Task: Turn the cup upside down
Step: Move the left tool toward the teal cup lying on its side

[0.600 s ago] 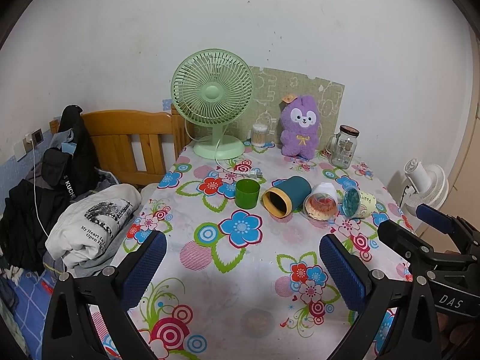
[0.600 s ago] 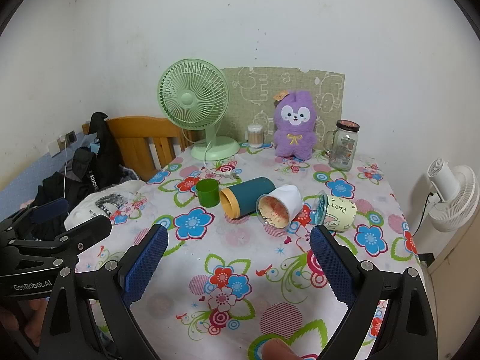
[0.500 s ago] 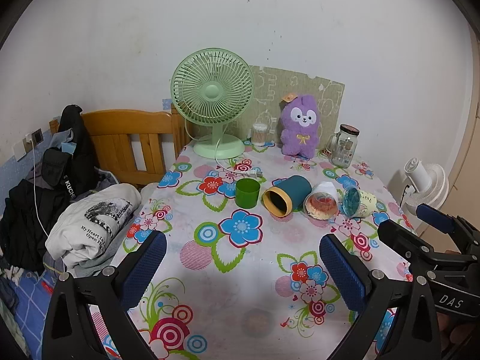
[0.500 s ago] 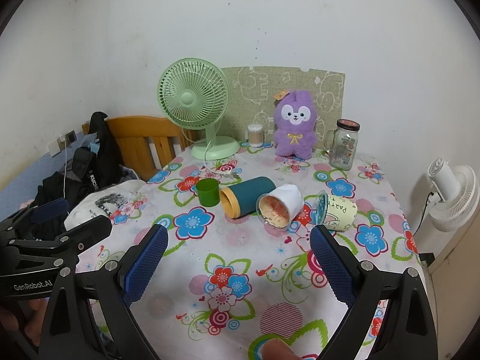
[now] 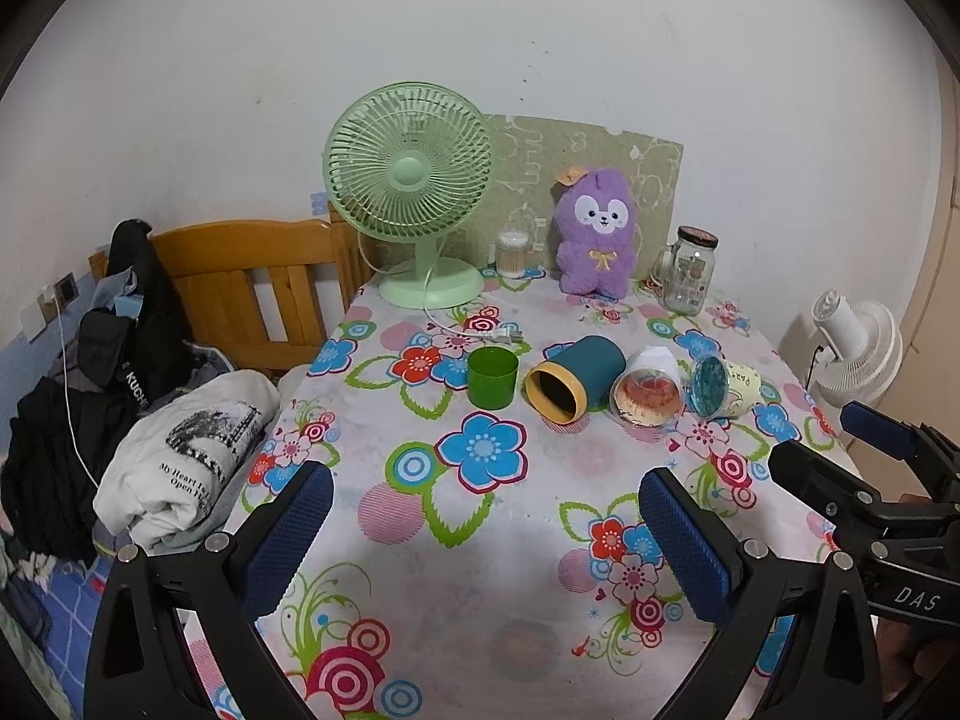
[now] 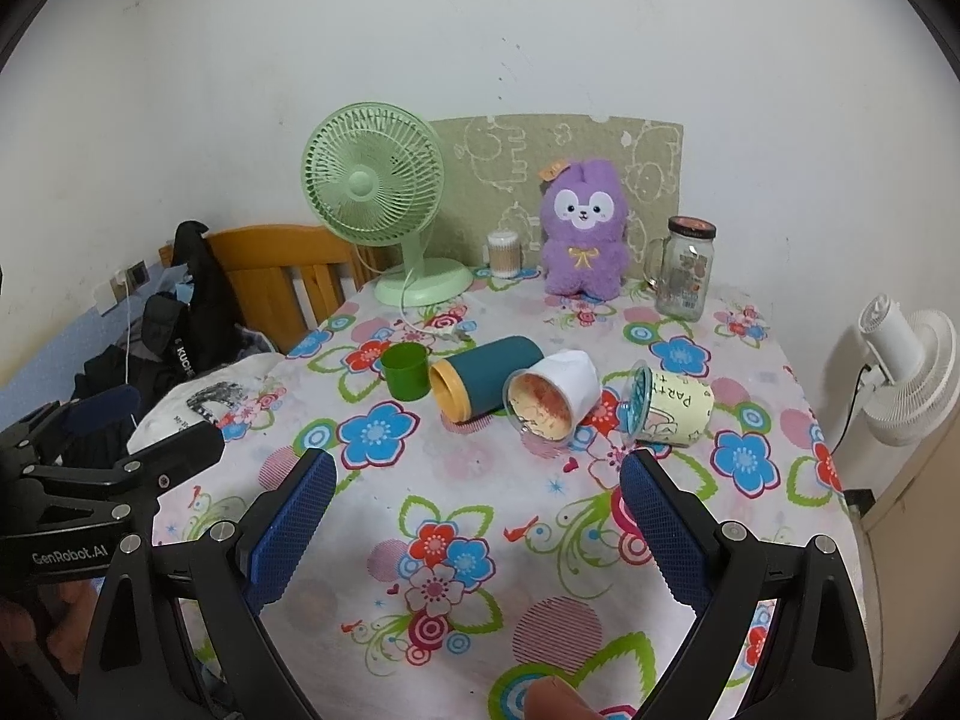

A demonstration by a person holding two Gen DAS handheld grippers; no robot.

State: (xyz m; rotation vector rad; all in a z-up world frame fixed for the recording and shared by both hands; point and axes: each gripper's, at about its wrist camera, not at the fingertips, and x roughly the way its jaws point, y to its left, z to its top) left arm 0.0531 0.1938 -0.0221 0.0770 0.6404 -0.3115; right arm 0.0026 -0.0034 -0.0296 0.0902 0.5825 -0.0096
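Nothing has visibly moved since the earlier frames: both claws hang where they were and the cups lie as before.

The table (image 5: 540, 510) wears a white cloth printed with bright flowers and fills the lower middle of both views, set against a plain white wall. Along the far edge, in the upper middle, stand a green fan (image 5: 414, 192), a purple plush toy (image 5: 594, 234) and a glass jar (image 5: 690, 270). A wooden bed headboard (image 5: 252, 282) with heaped clothes sits at mid left, and a white fan (image 6: 906, 372) at the right edge.

The left wrist view shows the right claw (image 5: 840, 450) at lower right from the side; the right wrist view shows the left claw (image 6: 150, 426) at lower left, and a fingertip at its bottom edge.

The green cup (image 5: 492, 377) stands upright, mouth up, at the centre of the left view. Just right of it lie three cups on their sides: a teal cup (image 5: 576, 381), a white cup (image 5: 651, 387) and a pale yellow cup (image 5: 726, 387).

The left claw (image 5: 486, 516) is spread wide and holds nothing, with the green cup well above its gap, well apart. The right claw (image 6: 474, 504) is likewise spread wide and empty, the cups above it, the green one up and to the left.
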